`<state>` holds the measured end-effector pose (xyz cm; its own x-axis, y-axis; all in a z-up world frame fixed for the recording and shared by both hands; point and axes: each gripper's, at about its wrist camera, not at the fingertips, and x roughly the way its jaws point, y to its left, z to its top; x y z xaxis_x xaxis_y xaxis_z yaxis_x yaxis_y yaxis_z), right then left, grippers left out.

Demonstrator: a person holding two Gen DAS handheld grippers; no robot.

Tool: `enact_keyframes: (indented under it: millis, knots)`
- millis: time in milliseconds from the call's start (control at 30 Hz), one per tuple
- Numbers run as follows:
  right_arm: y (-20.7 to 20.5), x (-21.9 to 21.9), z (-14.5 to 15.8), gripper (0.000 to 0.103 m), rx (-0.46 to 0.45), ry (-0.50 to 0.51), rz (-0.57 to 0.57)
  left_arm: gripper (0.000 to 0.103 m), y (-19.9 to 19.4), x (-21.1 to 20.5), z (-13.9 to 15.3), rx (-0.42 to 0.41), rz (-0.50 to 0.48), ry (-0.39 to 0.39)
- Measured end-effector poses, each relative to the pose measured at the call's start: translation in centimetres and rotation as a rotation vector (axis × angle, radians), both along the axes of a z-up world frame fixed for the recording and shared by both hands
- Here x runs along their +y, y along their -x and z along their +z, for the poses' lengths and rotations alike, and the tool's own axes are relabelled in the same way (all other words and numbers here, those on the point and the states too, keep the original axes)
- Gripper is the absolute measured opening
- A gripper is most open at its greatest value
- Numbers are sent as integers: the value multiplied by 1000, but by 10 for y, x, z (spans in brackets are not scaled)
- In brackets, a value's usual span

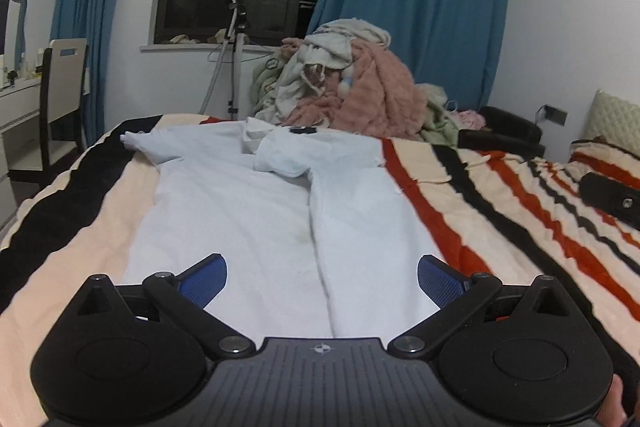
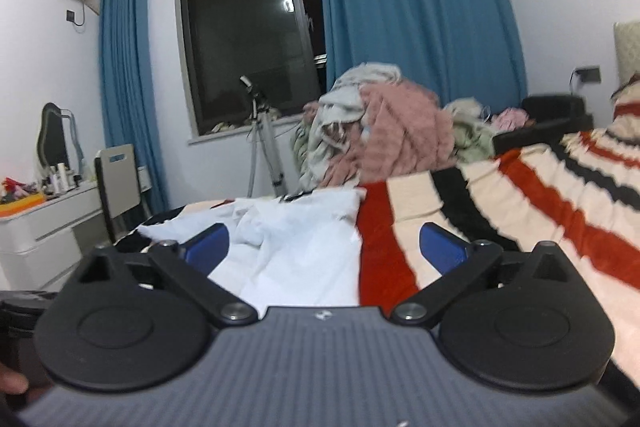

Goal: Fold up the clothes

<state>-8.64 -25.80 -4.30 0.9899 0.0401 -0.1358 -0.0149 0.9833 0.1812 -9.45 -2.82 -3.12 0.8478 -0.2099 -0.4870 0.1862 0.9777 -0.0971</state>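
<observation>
A white shirt (image 1: 256,211) lies spread on the striped bed (image 1: 500,211), collar end far from me. Its right side is folded over to the middle and one sleeve (image 1: 152,143) sticks out at the far left. My left gripper (image 1: 322,275) is open and empty, just above the shirt's near hem. My right gripper (image 2: 324,247) is open and empty, over the shirt's right edge (image 2: 304,247) where it meets the striped blanket (image 2: 520,211). Part of the right gripper's body (image 1: 612,201) shows at the right edge of the left wrist view.
A heap of pink, white and green clothes (image 1: 352,87) is piled past the far edge of the bed. A stand (image 1: 236,63) stands below the window. A chair (image 1: 64,95) and white dresser (image 2: 44,223) are at the left. A headboard (image 1: 616,123) is at the right.
</observation>
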Motion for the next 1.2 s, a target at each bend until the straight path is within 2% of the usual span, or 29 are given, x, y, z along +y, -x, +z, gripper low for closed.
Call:
enact_keyframes:
  millis: [100,200,367,500,567,600,633,700,733,833,933,967,1000,1100,1200]
  knots:
    - [-1,1,-3,103,18,12,-4,102,-5,5,-4,54,24,-16]
    - [-3,2,-6,103,40,25,-1,102,-5,12,-1,67,34,-9]
    - [-20,4,-9,103,114,66,23,102,7,28,22,-25,64,-14]
    - [-70,20,-4,103,200,69,76,102,14,46,41,-147,129,-105]
    - [-101,35,0,102,219,87,128,102,10,59,46,-141,146,-122]
    - [-118,46,1,99,222,107,168,102,7,69,47,-126,148,-105]
    - [-138,60,1,96,230,127,208,102,5,80,46,-111,150,-87]
    - [-183,92,0,77,250,148,293,102,-1,102,42,-90,184,-46]
    - [-206,107,-3,75,260,140,336,102,-6,115,39,-72,216,-16]
    - [-271,176,-19,75,272,191,431,102,-22,145,25,-19,290,100]
    - [-330,253,-42,74,330,299,513,102,-40,168,16,-36,395,148]
    - [-350,280,-48,68,363,335,533,102,-46,176,13,-42,431,163]
    - [-367,302,-53,65,383,356,543,102,-52,184,10,-48,466,178]
    - [-413,354,-67,65,358,426,543,102,-74,202,-2,-54,576,215]
    - [-454,387,-86,65,348,495,517,100,-91,213,-20,-46,664,251]
